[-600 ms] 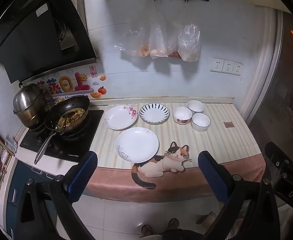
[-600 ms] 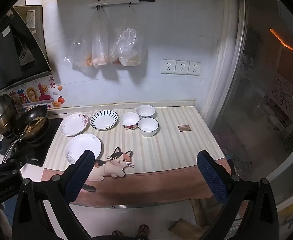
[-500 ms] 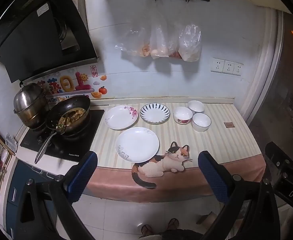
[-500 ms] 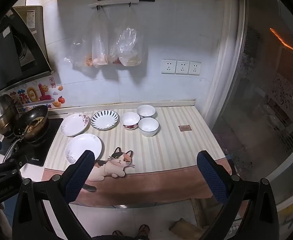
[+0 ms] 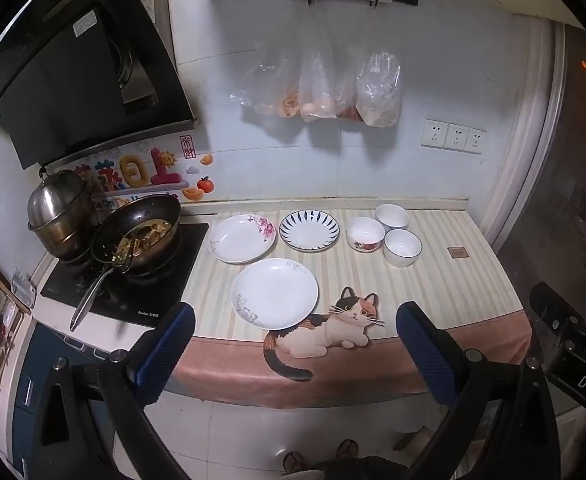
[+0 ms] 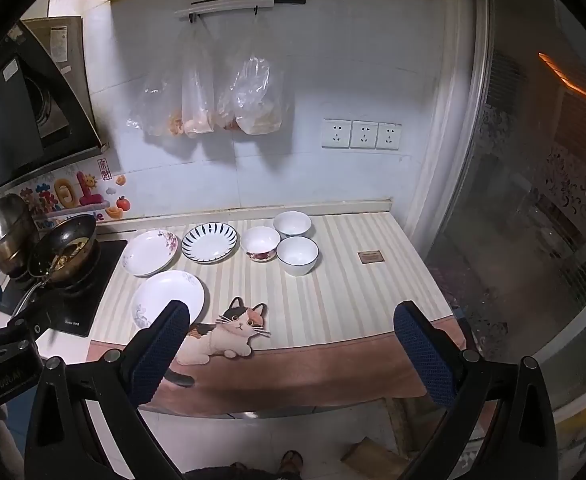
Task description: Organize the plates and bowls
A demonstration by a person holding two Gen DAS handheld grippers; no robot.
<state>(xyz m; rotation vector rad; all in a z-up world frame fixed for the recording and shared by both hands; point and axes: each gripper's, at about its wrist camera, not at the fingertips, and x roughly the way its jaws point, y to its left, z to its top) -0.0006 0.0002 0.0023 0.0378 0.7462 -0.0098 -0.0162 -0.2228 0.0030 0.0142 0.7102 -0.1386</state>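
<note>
Three plates lie on the striped counter: a plain white plate (image 5: 273, 298) (image 6: 169, 298) near the front, a pink-flowered plate (image 5: 241, 237) (image 6: 149, 252) and a blue-striped plate (image 5: 309, 229) (image 6: 209, 242) behind it. Three bowls stand to their right: a red-patterned bowl (image 5: 365, 233) (image 6: 260, 243) and two white bowls (image 5: 402, 247) (image 5: 391, 216) (image 6: 297, 255) (image 6: 292, 224). My left gripper (image 5: 295, 320) and right gripper (image 6: 291, 318) are both open and empty, held well back from the counter's front edge.
A black wok with food (image 5: 137, 236) and a steel pot (image 5: 59, 212) sit on the stove at the left. Plastic bags (image 5: 321, 84) hang on the wall. A cat picture (image 5: 325, 330) marks the cloth's front. A glass door (image 6: 533, 220) stands at the right.
Both views have shifted very slightly; the dishes have not moved and both grippers stay open.
</note>
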